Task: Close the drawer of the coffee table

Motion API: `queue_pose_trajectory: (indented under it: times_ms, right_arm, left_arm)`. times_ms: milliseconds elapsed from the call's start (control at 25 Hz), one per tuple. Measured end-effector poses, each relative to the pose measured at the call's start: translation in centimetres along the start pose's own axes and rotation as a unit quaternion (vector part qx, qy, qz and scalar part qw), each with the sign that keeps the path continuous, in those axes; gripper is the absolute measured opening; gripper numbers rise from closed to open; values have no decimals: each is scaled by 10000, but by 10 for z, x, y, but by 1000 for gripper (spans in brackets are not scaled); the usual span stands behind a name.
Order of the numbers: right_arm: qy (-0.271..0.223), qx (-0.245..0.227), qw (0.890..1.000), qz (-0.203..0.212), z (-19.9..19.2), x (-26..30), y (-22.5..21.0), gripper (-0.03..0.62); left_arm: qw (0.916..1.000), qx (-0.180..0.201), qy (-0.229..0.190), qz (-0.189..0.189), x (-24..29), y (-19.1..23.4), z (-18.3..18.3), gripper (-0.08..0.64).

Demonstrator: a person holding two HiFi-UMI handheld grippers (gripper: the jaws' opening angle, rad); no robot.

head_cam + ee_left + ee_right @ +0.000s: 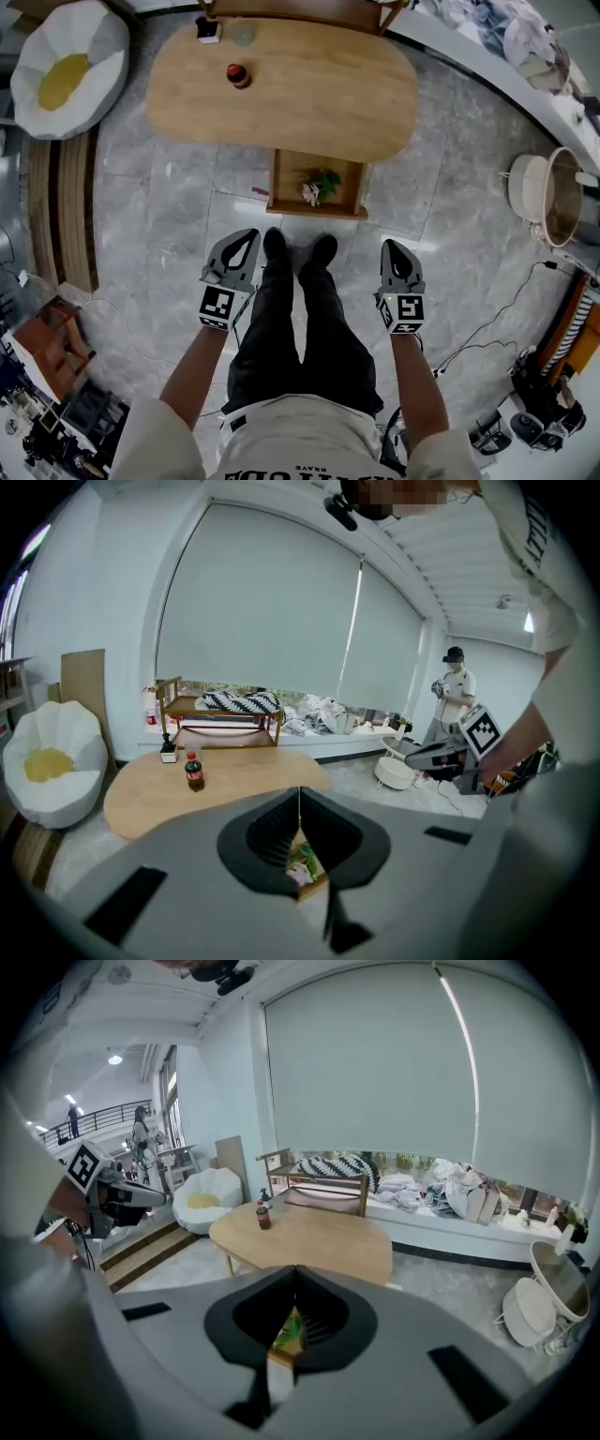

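The oval wooden coffee table [281, 89] stands ahead of me, and its drawer [317, 211] is pulled out toward my feet, with green and pink items inside. My left gripper [247, 233] hangs shut and empty, short of the drawer's left front corner. My right gripper [391, 247] is also shut and empty, to the right of the drawer front. Neither touches the drawer. In the left gripper view the table [187, 794] shows past the closed jaws, and the drawer [305, 869] peeks through them. The right gripper view shows the table [309, 1237] the same way.
A small dark bottle [238, 75] and a little box [208, 30] stand on the tabletop. A white flower-shaped seat [67, 66] sits at the left, wooden steps [66, 211] below it. A round white basket [548, 197] and cables [497, 319] lie at the right. Another person [457, 694] stands far off.
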State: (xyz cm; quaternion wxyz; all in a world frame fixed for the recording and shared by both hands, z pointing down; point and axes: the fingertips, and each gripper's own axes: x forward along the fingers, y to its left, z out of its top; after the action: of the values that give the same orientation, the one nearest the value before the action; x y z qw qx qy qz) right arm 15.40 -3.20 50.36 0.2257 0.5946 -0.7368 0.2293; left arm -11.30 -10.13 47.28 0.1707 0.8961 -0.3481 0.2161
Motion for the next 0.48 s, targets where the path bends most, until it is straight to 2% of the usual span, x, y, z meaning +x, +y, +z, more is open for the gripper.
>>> queue_pose_trajectory:
  times_ms: [120, 240, 480]
  right_arm:
    - [24, 68, 9999, 119, -19, 15, 3, 20]
    - [127, 114, 9996, 207, -41, 28, 4, 20]
    - [317, 121, 9993, 122, -81, 58, -1, 20]
  left_arm:
    - [9999, -74, 24, -98, 14, 0, -19, 21]
    - [9997, -170, 165, -40, 30, 1, -44, 20]
    - [9989, -399, 229, 58, 60, 6, -89, 21]
